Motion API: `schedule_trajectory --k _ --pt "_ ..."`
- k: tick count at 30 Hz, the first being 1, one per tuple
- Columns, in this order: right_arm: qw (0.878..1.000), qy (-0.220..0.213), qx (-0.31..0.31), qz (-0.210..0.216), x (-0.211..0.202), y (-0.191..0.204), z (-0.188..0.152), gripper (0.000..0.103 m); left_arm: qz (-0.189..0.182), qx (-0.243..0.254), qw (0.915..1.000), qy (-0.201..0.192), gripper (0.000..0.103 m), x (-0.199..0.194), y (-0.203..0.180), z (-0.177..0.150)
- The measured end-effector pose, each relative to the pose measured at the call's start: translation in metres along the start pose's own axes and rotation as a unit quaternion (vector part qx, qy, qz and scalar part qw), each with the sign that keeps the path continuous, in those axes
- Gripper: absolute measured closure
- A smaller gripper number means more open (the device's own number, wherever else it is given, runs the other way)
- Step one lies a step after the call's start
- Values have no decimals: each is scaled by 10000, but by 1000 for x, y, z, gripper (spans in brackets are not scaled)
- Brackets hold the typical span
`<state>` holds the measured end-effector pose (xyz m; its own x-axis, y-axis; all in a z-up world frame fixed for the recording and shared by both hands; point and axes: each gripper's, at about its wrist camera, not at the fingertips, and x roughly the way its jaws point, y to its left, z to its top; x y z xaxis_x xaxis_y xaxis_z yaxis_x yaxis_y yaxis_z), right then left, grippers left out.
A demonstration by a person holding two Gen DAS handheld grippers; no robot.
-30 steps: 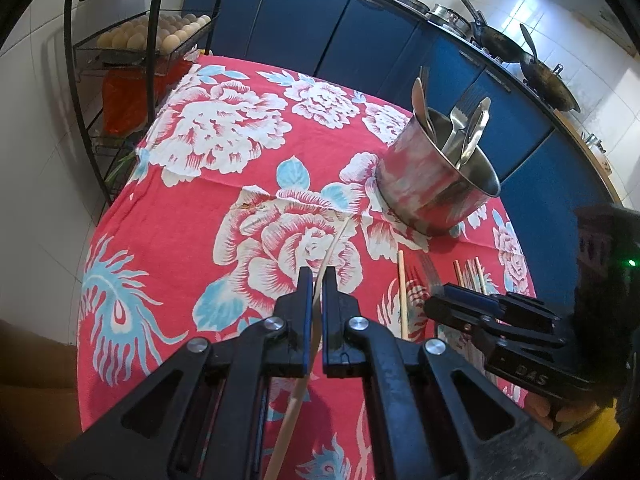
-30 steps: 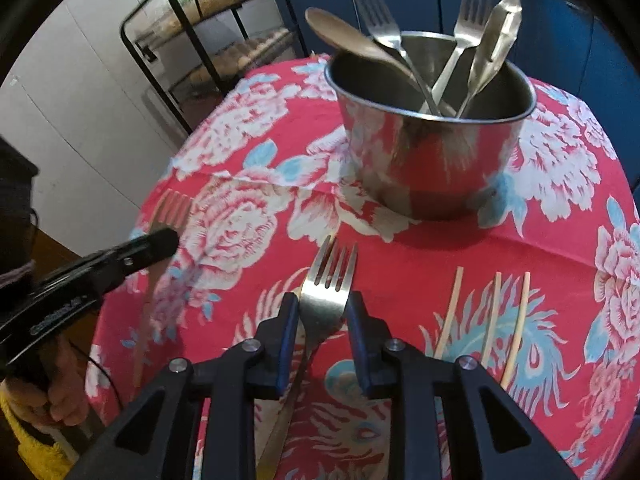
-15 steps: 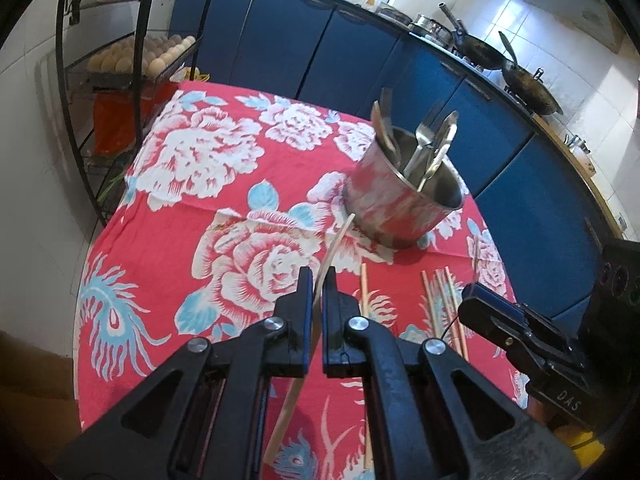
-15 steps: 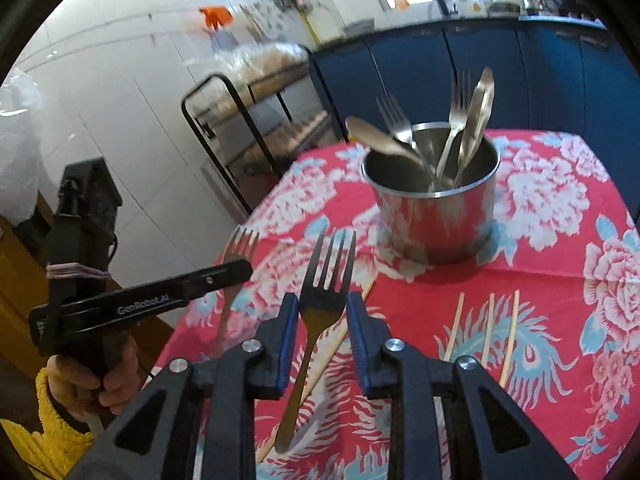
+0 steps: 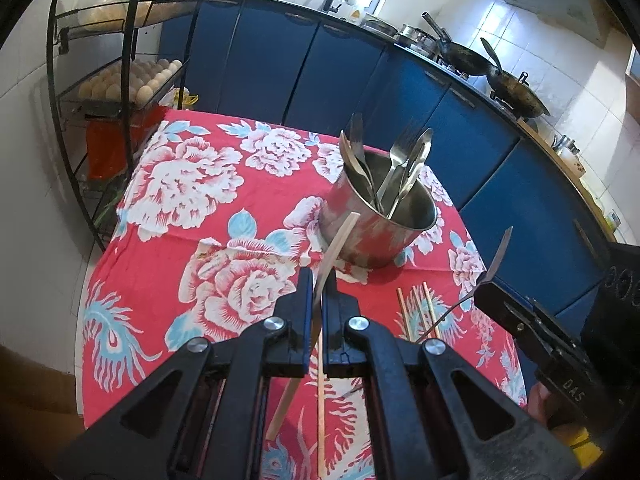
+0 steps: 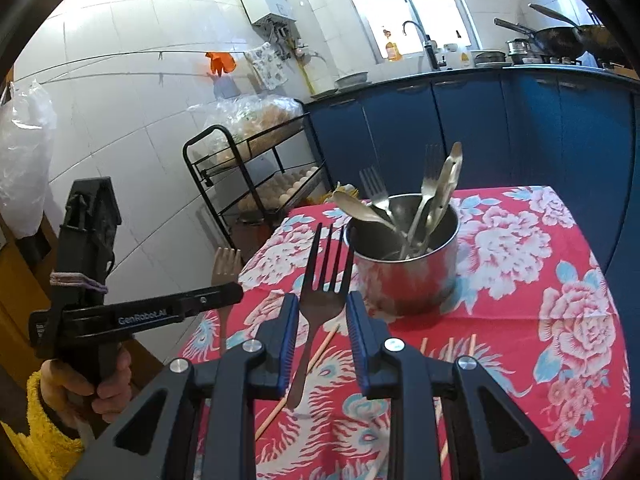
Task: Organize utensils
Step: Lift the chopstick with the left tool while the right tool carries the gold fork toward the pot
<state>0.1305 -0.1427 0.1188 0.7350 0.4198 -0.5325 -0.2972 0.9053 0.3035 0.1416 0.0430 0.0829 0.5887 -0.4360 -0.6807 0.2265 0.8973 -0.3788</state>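
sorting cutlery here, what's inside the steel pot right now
The steel pot holds forks and spoons standing handle-down, heads above the rim. Their lower ends overlap at the bottom, so an exact count cannot be made.

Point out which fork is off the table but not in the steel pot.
The fork clamped in the right gripper, tines up, raised over the tablecloth; the other forks stand inside the steel pot.

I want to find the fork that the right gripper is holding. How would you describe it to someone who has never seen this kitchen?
Start at the red floral tablecloth and the steel pot of cutlery standing on it. In front of the pot, the right gripper holds a fork above the cloth, tines up. Unlike the forks in the pot, it is outside it, and unlike the wooden chopsticks, it is metal.
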Motion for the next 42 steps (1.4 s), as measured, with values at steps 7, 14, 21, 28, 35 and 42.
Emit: schedule_trajectory --k 7,14,21,28,35,42 --pt "9999 -124 113 -36 -6 -10 4 76 -36 70 9999 -87 103 -4 -9 10" --pt "9993 -320 -45 -170 -18 -10 18 76 -56 228 9992 -316 103 -12 -24 31" --pt "9976 -565 -213 -329 -26 -15 43 76 -142 390 9977 -543 103 -15 -43 55" --pt "9956 -742 -294 -484 -28 -22 69 76 -237 526 9957 -724 103 -9 -59 80" --pt "9927 -922 -380 -684 -23 -33 95 76 -351 578 9927 -995 103 -1 -72 108" --pt "9923 -882 -332 -802 -5 -49 111 76 -618 591 9898 -1138 103 16 -87 124"
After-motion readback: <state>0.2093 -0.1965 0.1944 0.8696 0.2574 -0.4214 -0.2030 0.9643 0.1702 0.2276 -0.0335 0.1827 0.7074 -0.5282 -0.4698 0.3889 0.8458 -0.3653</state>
